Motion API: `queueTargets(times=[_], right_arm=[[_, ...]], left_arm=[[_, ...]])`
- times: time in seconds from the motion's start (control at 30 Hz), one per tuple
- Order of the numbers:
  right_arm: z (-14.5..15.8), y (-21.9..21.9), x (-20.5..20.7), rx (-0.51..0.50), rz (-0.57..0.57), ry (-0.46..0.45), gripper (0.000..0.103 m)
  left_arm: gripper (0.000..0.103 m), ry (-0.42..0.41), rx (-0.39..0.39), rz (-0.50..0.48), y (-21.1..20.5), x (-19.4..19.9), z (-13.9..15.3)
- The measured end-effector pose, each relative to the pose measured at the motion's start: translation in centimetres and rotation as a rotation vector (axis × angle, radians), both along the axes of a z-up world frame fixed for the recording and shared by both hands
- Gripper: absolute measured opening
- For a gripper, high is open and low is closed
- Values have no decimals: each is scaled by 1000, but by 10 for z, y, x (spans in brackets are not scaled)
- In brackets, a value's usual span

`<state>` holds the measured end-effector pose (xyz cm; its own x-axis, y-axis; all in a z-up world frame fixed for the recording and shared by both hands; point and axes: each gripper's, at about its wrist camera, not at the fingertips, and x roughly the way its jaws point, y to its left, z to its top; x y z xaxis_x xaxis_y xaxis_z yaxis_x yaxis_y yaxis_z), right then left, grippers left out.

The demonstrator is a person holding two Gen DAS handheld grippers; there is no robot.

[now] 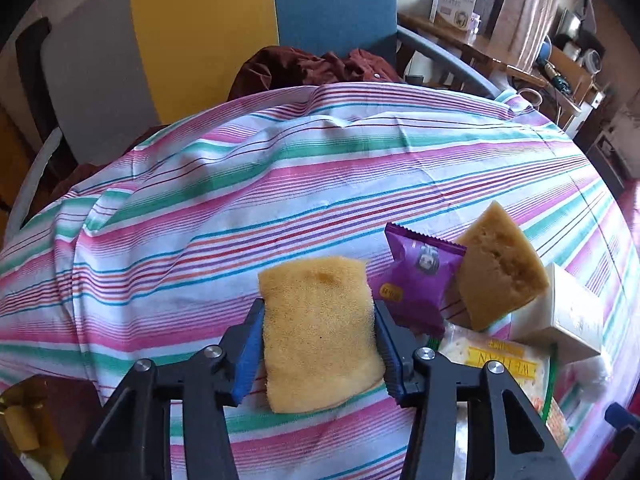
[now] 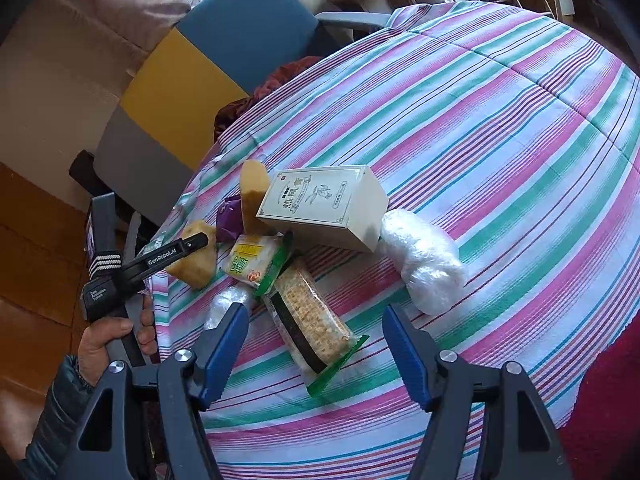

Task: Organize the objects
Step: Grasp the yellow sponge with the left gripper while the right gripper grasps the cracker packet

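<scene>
Sponge: yellow foam, porous and soft, a flat rounded slab (image 1: 320,332), lying on the cloth at the left edge of the pile, just left of the pouch.
Left gripper: (image 1: 318,354) its blue ribbed pads press on the sponge's two long sides; the foam dents slightly where they bite, so this is a pinch.
Step in hand: judged as the pick of the sponge, first item pulled from the heap for sorting.
Next move: likely a lift clear of the pouch; foam gives, so the squeeze must hold firm enough that the slab does not slip or fold.
Right gripper: (image 2: 316,354) jaws spread, nothing between the pads; it hovers over the cracker pack.
Cracker pack: clear crinkly film with green trim (image 2: 310,320), long and flat, at the near side of the pile, below the box.
Pouch: purple glossy foil (image 1: 416,276), small, with a serrated seal, propped between the sponge and the wedge.
Wedge: a second, tan sponge (image 1: 500,268), coarser, with open holes, standing tilted against the box.
Box: pale card (image 2: 324,204), rectangular with printed characters, lying on its side mid-pile.
Noodle pack: yellow label under clear film (image 2: 256,260), just left of the box's near corner.
Bag: crumpled white plastic (image 2: 424,260), soft and lumpy, right of the box.
Cloth: striped cotton (image 1: 280,168), pink, green and white, creased.
</scene>
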<state>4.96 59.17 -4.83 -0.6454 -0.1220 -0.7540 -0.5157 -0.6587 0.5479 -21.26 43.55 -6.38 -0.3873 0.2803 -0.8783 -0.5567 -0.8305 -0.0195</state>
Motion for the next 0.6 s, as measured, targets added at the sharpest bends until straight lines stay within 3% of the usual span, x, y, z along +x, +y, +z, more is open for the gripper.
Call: queueTargets(times=[0.27, 0.6], right_arm=[[-2, -4, -6, 29, 27, -47, 71], [-15, -18, -27, 82, 113, -176, 71]], left_arm=[[50, -17, 89, -24, -37, 42, 18], [51, -71, 208, -81, -86, 99, 49]])
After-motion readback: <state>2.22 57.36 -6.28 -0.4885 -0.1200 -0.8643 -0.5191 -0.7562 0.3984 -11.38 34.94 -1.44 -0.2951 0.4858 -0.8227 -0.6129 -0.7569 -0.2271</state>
